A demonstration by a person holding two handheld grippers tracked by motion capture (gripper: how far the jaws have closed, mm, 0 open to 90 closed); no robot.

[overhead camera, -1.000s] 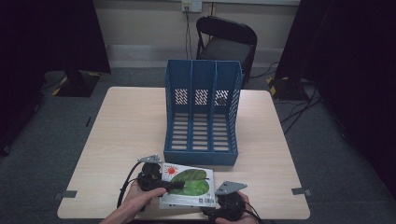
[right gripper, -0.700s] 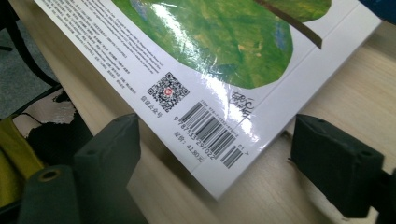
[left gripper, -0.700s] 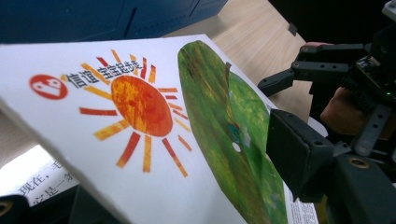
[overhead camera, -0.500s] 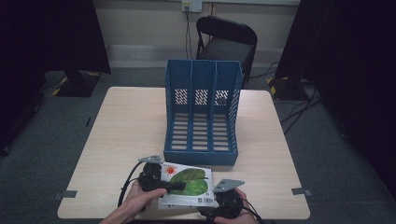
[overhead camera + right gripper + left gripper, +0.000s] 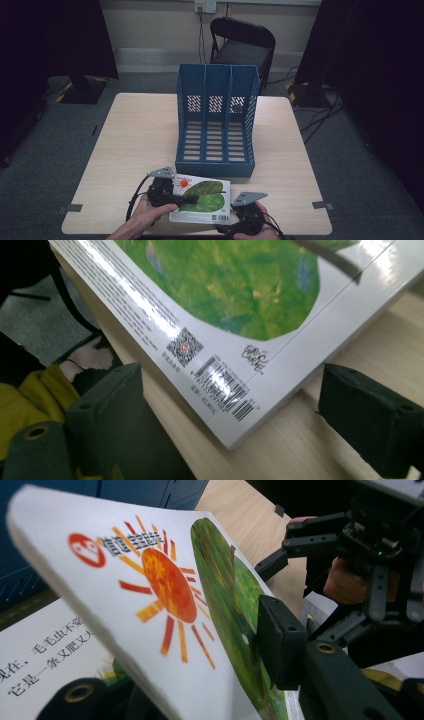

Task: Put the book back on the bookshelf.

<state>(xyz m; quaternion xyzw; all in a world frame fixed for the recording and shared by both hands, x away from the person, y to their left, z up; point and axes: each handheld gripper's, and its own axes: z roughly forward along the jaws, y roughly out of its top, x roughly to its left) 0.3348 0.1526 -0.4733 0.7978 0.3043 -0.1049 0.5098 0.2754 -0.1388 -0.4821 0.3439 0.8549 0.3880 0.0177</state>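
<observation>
In the high view, the book (image 5: pixel 201 201) lies at the lower middle of the frame, on the near edge of the table (image 5: pixel 135 145), just below the blue file rack (image 5: pixel 216 122). My left gripper (image 5: pixel 186 199) reaches over the book's left side, and my right gripper (image 5: pixel 239 216) sits at its lower right corner.

In the left gripper view, my jaws are clamped on the book's (image 5: pixel 165 605) front cover, which is lifted open; one pad presses the green picture at centre right, the other sits under the cover at lower left. My right gripper (image 5: pixel 295 545) shows at upper right.

In the right gripper view, my jaws stand wide, one on either side of the book's (image 5: pixel 235 305) barcode corner, neither touching it.
</observation>
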